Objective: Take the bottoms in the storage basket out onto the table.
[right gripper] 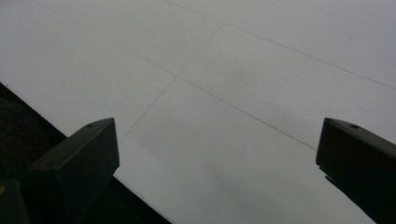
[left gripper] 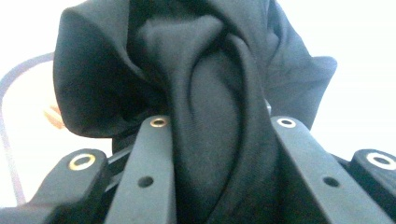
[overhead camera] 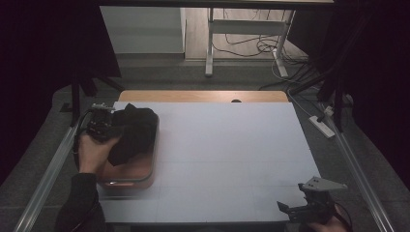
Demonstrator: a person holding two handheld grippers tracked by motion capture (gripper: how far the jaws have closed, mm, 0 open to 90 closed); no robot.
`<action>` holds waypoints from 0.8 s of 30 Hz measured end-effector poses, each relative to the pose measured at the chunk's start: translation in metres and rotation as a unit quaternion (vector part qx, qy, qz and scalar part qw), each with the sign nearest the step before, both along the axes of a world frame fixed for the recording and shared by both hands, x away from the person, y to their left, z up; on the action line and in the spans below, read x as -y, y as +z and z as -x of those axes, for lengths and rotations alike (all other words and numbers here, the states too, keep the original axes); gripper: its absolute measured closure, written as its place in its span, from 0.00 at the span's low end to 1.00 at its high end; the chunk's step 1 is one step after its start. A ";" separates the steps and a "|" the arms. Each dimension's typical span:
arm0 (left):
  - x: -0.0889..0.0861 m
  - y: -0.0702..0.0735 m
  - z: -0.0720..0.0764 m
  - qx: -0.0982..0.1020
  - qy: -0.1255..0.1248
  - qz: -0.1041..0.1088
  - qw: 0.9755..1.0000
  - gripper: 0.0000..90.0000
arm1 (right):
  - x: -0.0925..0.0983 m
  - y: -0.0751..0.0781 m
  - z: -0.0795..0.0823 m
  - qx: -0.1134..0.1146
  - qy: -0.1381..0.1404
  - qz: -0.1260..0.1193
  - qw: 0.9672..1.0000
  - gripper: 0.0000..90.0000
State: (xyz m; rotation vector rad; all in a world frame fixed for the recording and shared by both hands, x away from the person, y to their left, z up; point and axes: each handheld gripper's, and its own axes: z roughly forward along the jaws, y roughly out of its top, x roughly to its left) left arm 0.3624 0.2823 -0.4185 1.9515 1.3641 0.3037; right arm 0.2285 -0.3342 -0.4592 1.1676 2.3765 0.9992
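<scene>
One black cloth (left gripper: 205, 140) bunched and clamped in the left gripper (overhead camera: 113, 126), hanging over the brown tray (overhead camera: 145, 180) at table left, likely for clearance; right gripper (overhead camera: 309, 209) parked near edge, jaws apart, empty.

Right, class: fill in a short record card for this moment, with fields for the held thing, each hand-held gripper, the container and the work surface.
Held thing: black cloth, bunched, hanging over the bin
Left hand-held gripper: shut on the black cloth, folds pinched between its jaws
Right hand-held gripper: open, nothing between its jaws, over bare table at the near right corner
Container: brown bin, at the table's left side, under the cloth
Work surface: white table, faint grid lines
</scene>
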 end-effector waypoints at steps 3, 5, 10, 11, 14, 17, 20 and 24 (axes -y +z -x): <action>-0.002 0.006 0.003 0.010 0.000 0.008 1.000 0.81 | 0.000 0.000 0.000 0.000 0.000 0.000 1.000 0.00; -0.003 0.010 0.005 0.018 0.001 0.012 1.000 0.81 | 0.000 0.000 0.000 0.000 0.000 0.000 1.000 0.00; -0.005 0.022 0.011 0.036 -0.001 0.025 0.999 0.81 | 0.000 0.000 0.000 -0.001 0.000 0.000 1.000 0.00; -0.004 0.025 0.013 0.040 -0.002 0.025 0.999 0.81 | 0.000 0.000 0.000 -0.001 0.000 0.000 1.000 0.00; -0.003 0.030 0.016 0.048 -0.005 0.027 0.998 0.81 | 0.000 0.000 0.000 0.000 0.000 0.000 1.000 0.00; -0.001 0.037 0.019 0.057 -0.009 0.030 0.998 0.81 | 0.000 0.000 0.000 0.000 -0.001 0.000 1.000 0.00; 0.002 0.041 0.021 0.064 -0.013 0.032 0.997 0.81 | 0.000 0.000 0.000 0.000 -0.001 -0.001 1.000 0.00; 0.006 0.048 0.024 0.070 -0.022 0.036 0.997 0.81 | 0.000 0.000 0.000 0.000 -0.001 0.000 1.000 0.00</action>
